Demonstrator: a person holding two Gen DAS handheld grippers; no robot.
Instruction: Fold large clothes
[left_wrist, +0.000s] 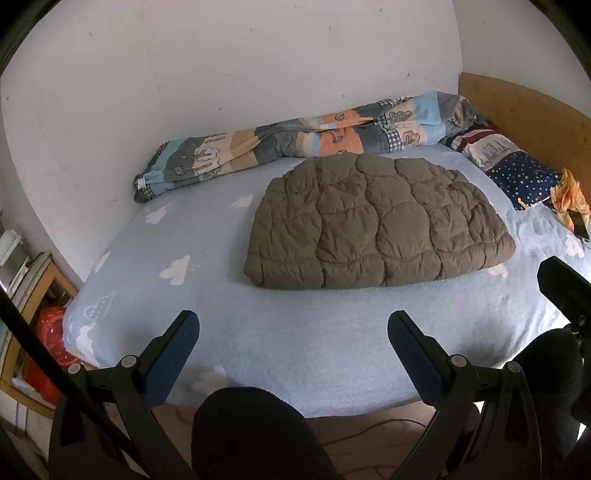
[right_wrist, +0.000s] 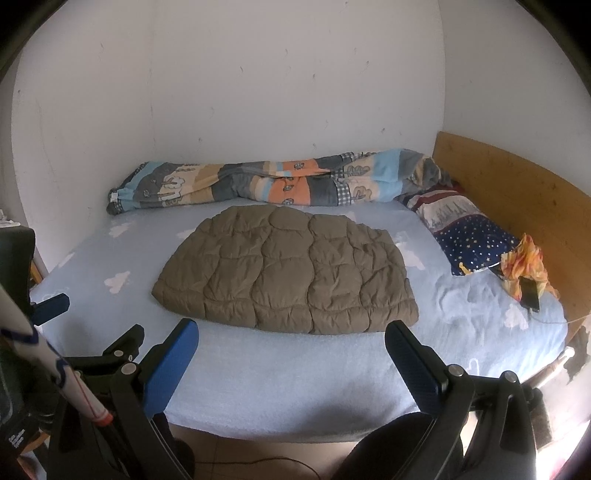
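A brown quilted jacket (left_wrist: 376, 221) lies folded into a flat, rounded bundle in the middle of the bed (left_wrist: 295, 350), on the pale blue cloud-print sheet. Both grippers hang back at the near edge of the mattress, well short of it.

The left gripper (left_wrist: 293, 334) has its jaws spread wide and holds nothing; the jacket sits ahead of the gap and a little to the right, with bare sheet between. The right gripper (right_wrist: 291, 341) is likewise wide open and empty. From its view the jacket's (right_wrist: 284, 269) near hem lies just beyond the fingertips, roughly centred between them, not touching either.

Behind the jacket, a striped duvet (left_wrist: 295, 140) is rolled along the wall. To the right, a starry pillow (right_wrist: 469, 236) rests against the wooden headboard (right_wrist: 517, 199), with an orange cloth (right_wrist: 524, 266) and a phone (right_wrist: 530, 295) beside it. The person's dark-clad knees (left_wrist: 251, 435) show below the left gripper, by the mattress edge.
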